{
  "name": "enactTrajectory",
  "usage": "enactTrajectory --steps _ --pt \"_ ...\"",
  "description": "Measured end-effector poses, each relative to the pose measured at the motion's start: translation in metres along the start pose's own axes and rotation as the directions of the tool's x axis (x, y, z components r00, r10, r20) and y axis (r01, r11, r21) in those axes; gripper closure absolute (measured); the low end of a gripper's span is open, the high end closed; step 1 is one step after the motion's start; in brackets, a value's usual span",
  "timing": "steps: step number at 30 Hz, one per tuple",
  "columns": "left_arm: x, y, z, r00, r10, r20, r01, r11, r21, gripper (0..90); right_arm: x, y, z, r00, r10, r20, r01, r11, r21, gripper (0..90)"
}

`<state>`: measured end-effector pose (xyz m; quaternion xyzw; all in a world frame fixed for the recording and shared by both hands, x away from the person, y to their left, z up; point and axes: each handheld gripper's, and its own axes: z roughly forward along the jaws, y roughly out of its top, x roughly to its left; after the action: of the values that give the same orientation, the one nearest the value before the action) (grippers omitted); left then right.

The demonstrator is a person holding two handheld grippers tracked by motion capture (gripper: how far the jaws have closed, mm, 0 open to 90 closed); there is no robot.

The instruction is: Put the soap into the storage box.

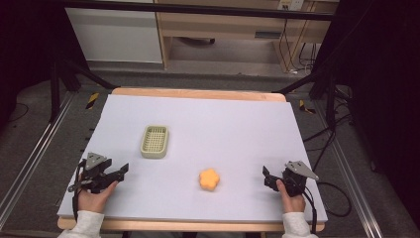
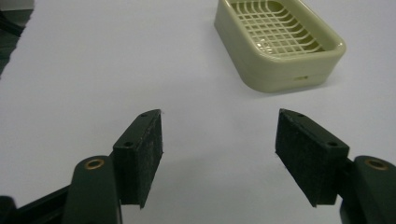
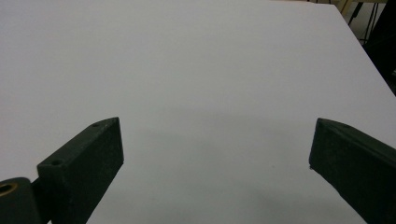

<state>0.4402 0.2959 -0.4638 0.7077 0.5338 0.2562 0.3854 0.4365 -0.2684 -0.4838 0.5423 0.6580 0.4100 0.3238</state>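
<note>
Two hand-held grippers rest near the table's (image 1: pixel 237 111) front edge, the left gripper (image 1: pixel 121 171) and right gripper (image 1: pixel 266 177) both with jaws apart (nothing between them). Between them lies an orange flower-shaped sponge (image 1: pixel 209 179); farther back, a pale green basket-like dish (image 1: pixel 154 141).

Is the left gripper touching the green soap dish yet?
Apart. In the left gripper view, bare table separates the left gripper, its jaws standing apart, from the soap dish. The high view shows the same gap.
</note>
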Motion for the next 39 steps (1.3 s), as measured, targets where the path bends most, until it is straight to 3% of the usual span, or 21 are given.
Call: enactTrajectory --steps 4,16,28,35,39 --pt "-0.008 0.003 -0.003 0.9998 0.0 0.018 0.001 0.9998 -0.02 33.2 -0.001 0.0 0.0 1.0 0.001 -0.006 -0.001 1.0 -0.003 3.4" --pt "-0.034 0.012 -0.005 0.9931 0.073 0.092 -0.069 0.9966 -0.045 32.8 0.0 -0.001 0.001 0.9999 0.003 0.01 -0.003 1.0 0.011 3.6" --pt "-0.049 0.029 -0.003 0.9854 0.118 0.122 -0.109 0.9909 -0.078 31.5 0.0 -0.001 0.002 0.9999 0.002 0.01 -0.002 1.0 0.017 3.6" --pt "-0.056 0.041 -0.003 0.9828 0.126 0.136 -0.112 0.9884 -0.102 31.0 0.001 -0.001 0.001 0.9998 0.003 0.02 -0.003 1.0 0.015 3.7" --pt "-0.065 0.05 0.001 0.9776 0.147 0.15 -0.131 0.9851 -0.111 30.5 0.001 -0.001 0.001 0.9999 0.001 0.016 -0.002 1.0 0.016 3.7"
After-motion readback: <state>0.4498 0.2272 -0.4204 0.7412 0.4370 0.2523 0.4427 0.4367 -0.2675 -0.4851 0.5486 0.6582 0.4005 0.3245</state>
